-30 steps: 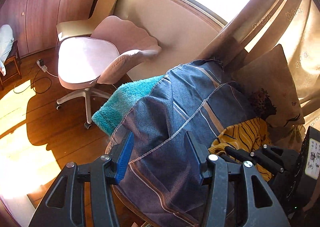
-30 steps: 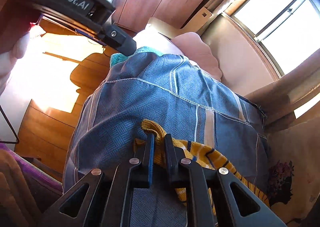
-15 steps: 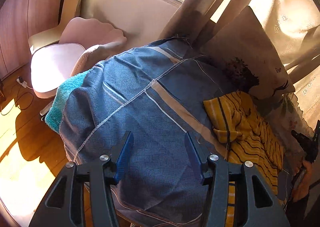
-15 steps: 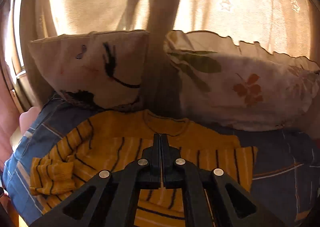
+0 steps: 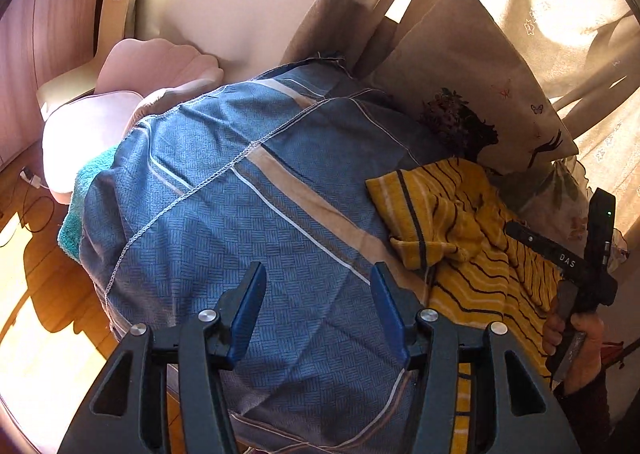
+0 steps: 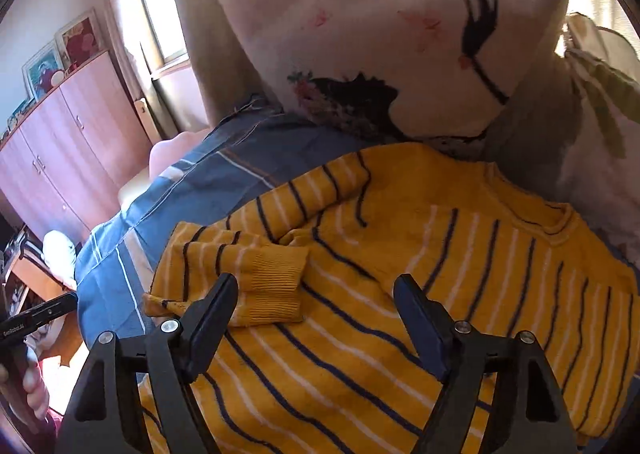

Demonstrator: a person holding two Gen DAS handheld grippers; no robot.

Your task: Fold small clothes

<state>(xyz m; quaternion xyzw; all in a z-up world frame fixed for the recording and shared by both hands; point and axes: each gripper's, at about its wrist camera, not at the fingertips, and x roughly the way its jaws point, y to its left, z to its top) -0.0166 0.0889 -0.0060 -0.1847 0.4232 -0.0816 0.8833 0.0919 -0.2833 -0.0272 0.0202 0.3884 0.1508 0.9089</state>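
Now right claw [image 6: 316,318] opening wide, nothing between jaws; a second ago it was pinched on yellow striped sweater [image 6: 400,294]. Sleeve cuff [image 6: 272,286] now folded over sweater body, just ahead of claw. Left claw [image 5: 318,310] half open, empty, above blue bedspread [image 5: 240,214], beside sweater. Sweater lies below pillow [image 6: 400,34]. Next likely other sleeve. No containers seen.

Materials and finishes on the bed

Sweater [image 6: 400,274]: ribbed yellow knit, matt. Bedspread [image 5: 248,222]: blue woven cloth, stitched seam. Pillow [image 6: 380,46]: smooth printed cotton. Cabinet [image 6: 68,150]: satin wood veneer. Towel [image 5: 86,190]: fluffy teal terry.
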